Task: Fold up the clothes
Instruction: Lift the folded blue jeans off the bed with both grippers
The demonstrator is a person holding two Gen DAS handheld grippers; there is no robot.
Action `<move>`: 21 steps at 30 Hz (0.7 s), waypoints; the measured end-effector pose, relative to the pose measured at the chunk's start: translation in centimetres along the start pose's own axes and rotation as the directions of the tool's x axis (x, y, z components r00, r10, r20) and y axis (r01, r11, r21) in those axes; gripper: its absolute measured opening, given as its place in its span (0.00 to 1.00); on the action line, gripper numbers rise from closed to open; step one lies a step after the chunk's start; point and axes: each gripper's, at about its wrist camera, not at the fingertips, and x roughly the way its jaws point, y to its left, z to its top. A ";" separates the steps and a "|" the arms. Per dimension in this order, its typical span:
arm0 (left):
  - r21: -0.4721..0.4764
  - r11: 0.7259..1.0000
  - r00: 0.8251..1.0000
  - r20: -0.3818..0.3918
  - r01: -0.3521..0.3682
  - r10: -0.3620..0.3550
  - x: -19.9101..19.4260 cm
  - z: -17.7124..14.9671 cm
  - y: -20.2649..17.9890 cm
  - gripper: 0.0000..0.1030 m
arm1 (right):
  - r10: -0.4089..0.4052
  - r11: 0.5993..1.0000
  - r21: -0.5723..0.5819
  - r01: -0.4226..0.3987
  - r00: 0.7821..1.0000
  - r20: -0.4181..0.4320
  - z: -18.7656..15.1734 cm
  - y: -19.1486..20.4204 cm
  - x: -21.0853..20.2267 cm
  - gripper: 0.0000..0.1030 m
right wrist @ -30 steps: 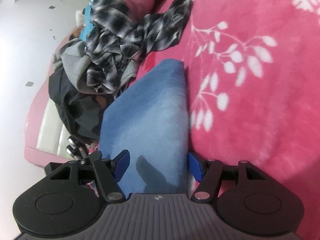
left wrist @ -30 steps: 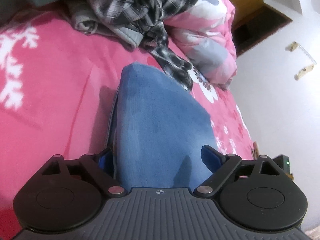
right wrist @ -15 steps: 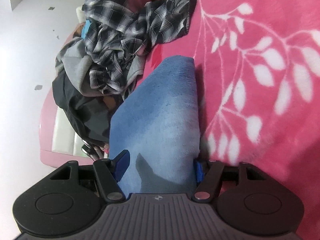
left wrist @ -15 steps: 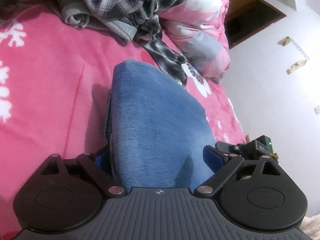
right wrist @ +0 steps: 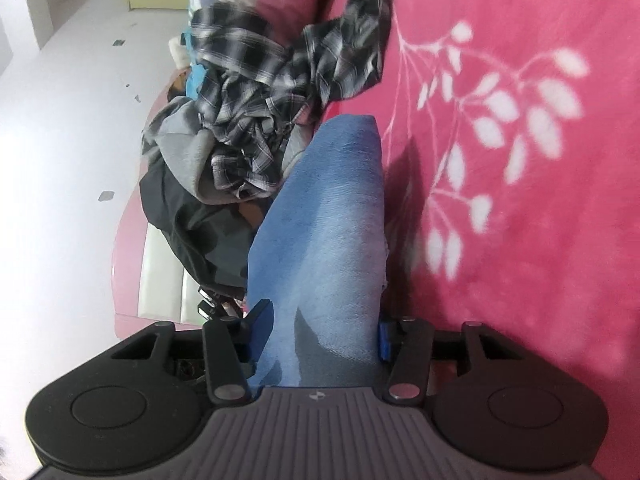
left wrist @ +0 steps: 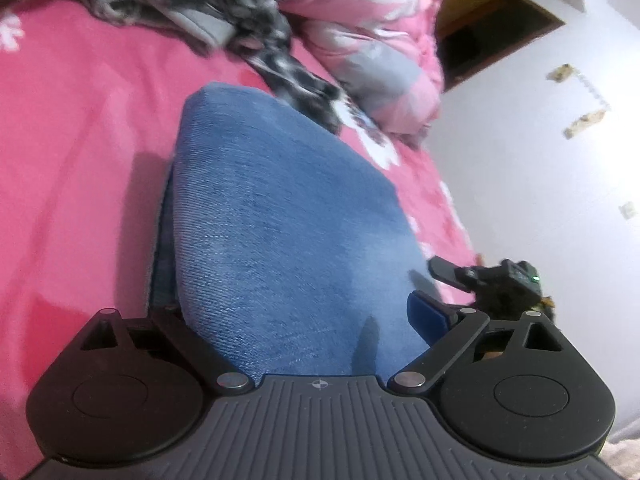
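Blue twill jeans (left wrist: 288, 240) bundle between both hand-held grippers, right hand-held gripper (right wrist: 320, 328) just closing, fuzzy pink blanket (right wrist: 520, 240).

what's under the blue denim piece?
The blue denim piece rests on the pink floral blanket. At its left edge a darker layer shows beneath. Anything further under is covered.

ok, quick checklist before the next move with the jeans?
1. Right gripper on folded jeans: ok, jaws just closed further, pads pressing the denim.
2. Left gripper grip: cannot tell, one pad hidden behind denim.
3. Fold holding shape: ok.
4. Plaid shirt clear of jeans: cannot tell, sleeve lies close by the far edge.
5. Bare pink blanket beside jeans for set-down: ok.
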 end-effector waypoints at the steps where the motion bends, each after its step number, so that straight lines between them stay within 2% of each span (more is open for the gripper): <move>1: -0.005 1.000 1.000 -0.005 0.023 -0.023 0.3 -0.5 -0.3 0.91 | -0.006 1.000 -0.004 0.006 1.000 0.003 -0.1 0.0 -0.7 0.52; 8: -0.013 0.986 0.986 -0.021 0.165 -0.166 2.2 -4.3 -1.9 0.91 | -0.070 0.997 -0.011 0.070 0.996 0.054 -1.9 -1.3 -6.1 0.51; 11: -0.027 0.988 0.988 -0.006 0.154 -0.154 1.8 -4.3 -1.1 0.88 | -0.097 0.995 -0.013 0.098 0.993 0.070 -2.3 -1.8 -7.4 0.51; 14: -0.118 0.975 0.982 0.011 0.189 -0.189 1.6 -3.5 0.3 0.86 | -0.112 0.993 -0.033 0.116 0.989 0.098 -1.8 -1.9 -8.0 0.51; 16: -0.148 0.973 0.983 -0.005 0.178 -0.181 2.2 -2.8 0.7 0.82 | -0.124 0.990 -0.052 0.130 0.987 0.105 -1.2 -2.1 -7.5 0.51; 21: -0.117 0.986 0.993 -0.023 0.115 -0.119 3.7 -1.9 0.1 0.81 | -0.114 0.992 -0.049 0.120 0.988 0.108 0.6 -3.1 -5.2 0.48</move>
